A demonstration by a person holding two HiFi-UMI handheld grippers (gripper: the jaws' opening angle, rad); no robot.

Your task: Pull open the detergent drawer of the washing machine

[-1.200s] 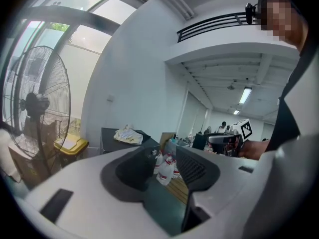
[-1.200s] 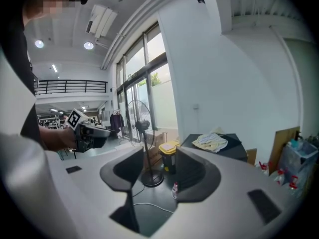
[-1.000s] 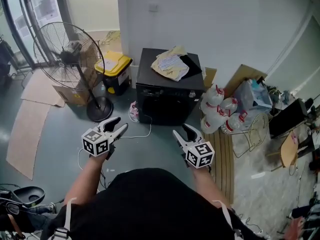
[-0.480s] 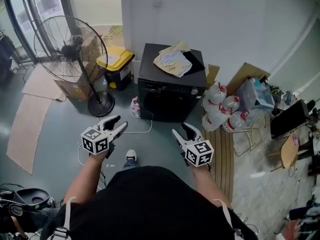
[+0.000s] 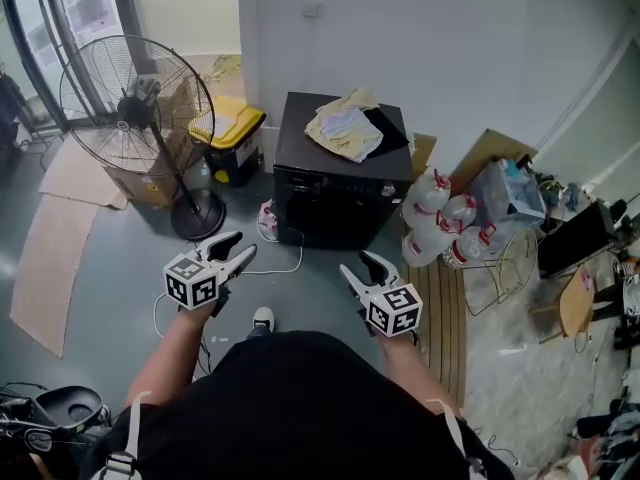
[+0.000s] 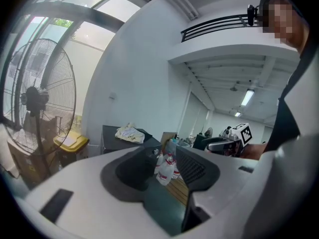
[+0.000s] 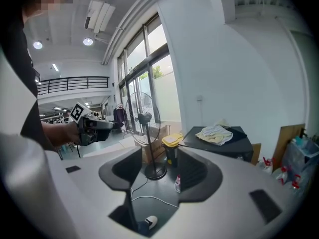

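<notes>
The black washing machine (image 5: 340, 183) stands against the white wall with a crumpled cloth (image 5: 345, 128) on its lid. Its front top strip carries a knob (image 5: 385, 190), and the strip looks flush and closed. Both grippers hover over the floor well short of it. My left gripper (image 5: 238, 247) is open and empty; between its jaws (image 6: 162, 166) I see the machine (image 6: 112, 136) far off. My right gripper (image 5: 357, 262) has its jaws opening with nothing between them (image 7: 158, 171); the machine (image 7: 229, 143) lies to its right.
A standing fan (image 5: 135, 98) and a yellow-lidded bin (image 5: 228, 128) are left of the machine. Water bottles (image 5: 440, 223) and a wire rack (image 5: 505, 263) crowd its right side. A white cable (image 5: 290, 268) trails across the floor, and cardboard (image 5: 60, 238) lies at the left.
My right gripper has sunk slightly and drifted left in the head view. A white shoe has stepped into sight between my arms. The left gripper has barely shifted.
</notes>
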